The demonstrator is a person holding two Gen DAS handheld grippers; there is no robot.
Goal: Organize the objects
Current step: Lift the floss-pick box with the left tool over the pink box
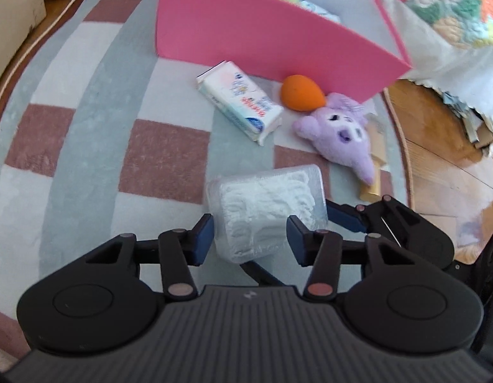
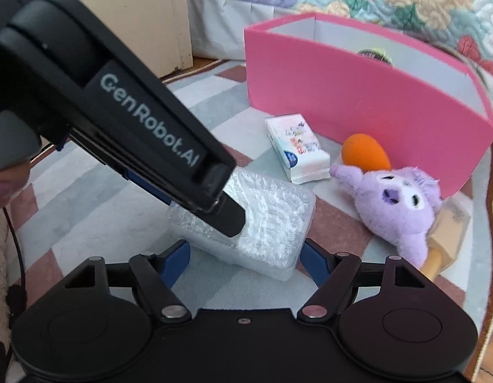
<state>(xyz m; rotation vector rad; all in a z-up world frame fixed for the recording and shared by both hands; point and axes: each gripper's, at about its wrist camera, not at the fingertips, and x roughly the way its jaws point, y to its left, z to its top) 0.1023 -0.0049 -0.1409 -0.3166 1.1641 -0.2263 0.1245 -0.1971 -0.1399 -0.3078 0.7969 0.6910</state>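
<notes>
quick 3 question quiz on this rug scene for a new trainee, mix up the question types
1. True or false: the orange sponge lies inside the pink box.
2. Which thing sits between the fingers of both grippers? A) tissue pack B) clear packet of white pads C) purple plush toy
3. Fill in: the wooden-handled item lies partly under the ____.

Key
1. False; it lies on the rug, against the box's outer wall.
2. B; the left gripper and the right gripper both straddle it.
3. Purple plush toy.
</notes>
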